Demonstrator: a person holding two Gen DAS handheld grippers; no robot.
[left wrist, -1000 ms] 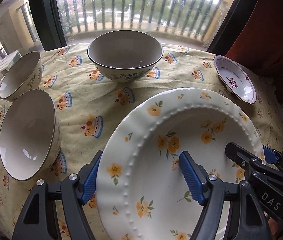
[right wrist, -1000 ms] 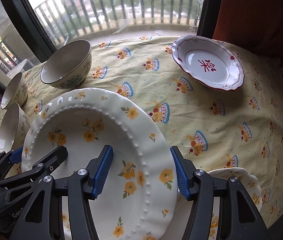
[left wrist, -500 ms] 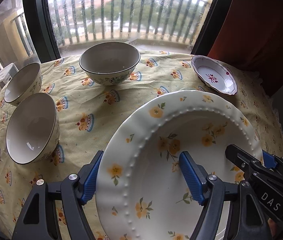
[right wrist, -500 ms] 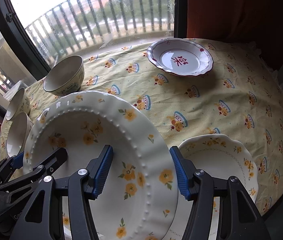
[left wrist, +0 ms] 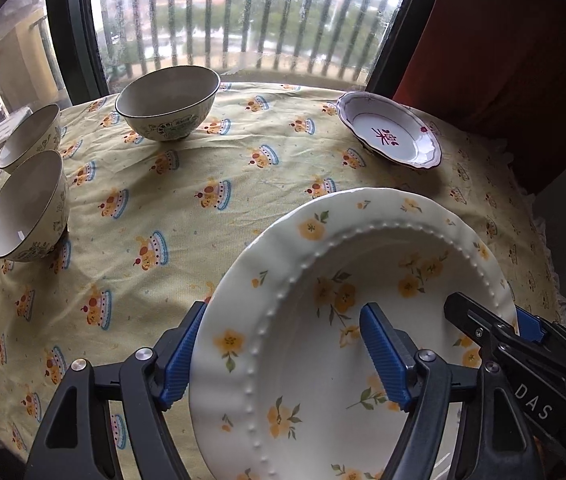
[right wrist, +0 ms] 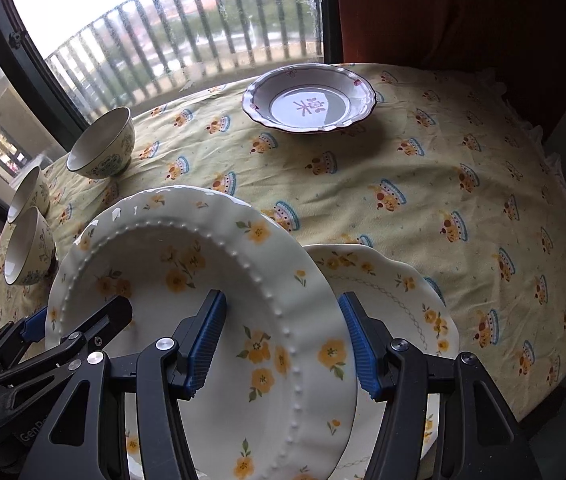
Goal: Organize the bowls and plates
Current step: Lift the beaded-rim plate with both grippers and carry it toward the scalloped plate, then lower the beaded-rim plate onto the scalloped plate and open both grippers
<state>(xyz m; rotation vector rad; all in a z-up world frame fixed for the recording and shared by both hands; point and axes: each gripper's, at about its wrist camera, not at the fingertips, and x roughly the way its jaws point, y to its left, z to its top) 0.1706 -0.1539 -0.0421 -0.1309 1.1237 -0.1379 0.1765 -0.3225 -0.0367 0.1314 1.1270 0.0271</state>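
The large flowered plate (left wrist: 347,344) hangs tilted above the table (left wrist: 243,208), carried from both sides: the left tongs (left wrist: 279,356) are clenched on its rim at about 8 o'clock, one blue pad under the edge and one inside the well, and the right tongs (right wrist: 283,344) clamp the opposite rim in the same way. Its far edge stands clear of the cloth, with a broad open stretch of yellow cake-print tablecloth (right wrist: 423,184) beyond it toward 12 o'clock. In the left view, three bowls line the table's left and far edge: one bowl (left wrist: 29,204) at 9 o'clock just beside a second (left wrist: 31,136), and a bigger bowl (left wrist: 169,100) at 11 o'clock near the window (left wrist: 243,20). A red-rimmed dish (left wrist: 391,130) sits at 1 o'clock, close to the table's far right edge (a dark red curtain (left wrist: 503,60) hangs behind it). The right view alone shows a second flowered plate (right wrist: 399,300) lying flat on the cloth at 5 o'clock, near the table's front edge, partly hidden under the raised plate's rim. The left view shows nothing of that lower plate, but gives the bowls larger and clearer.
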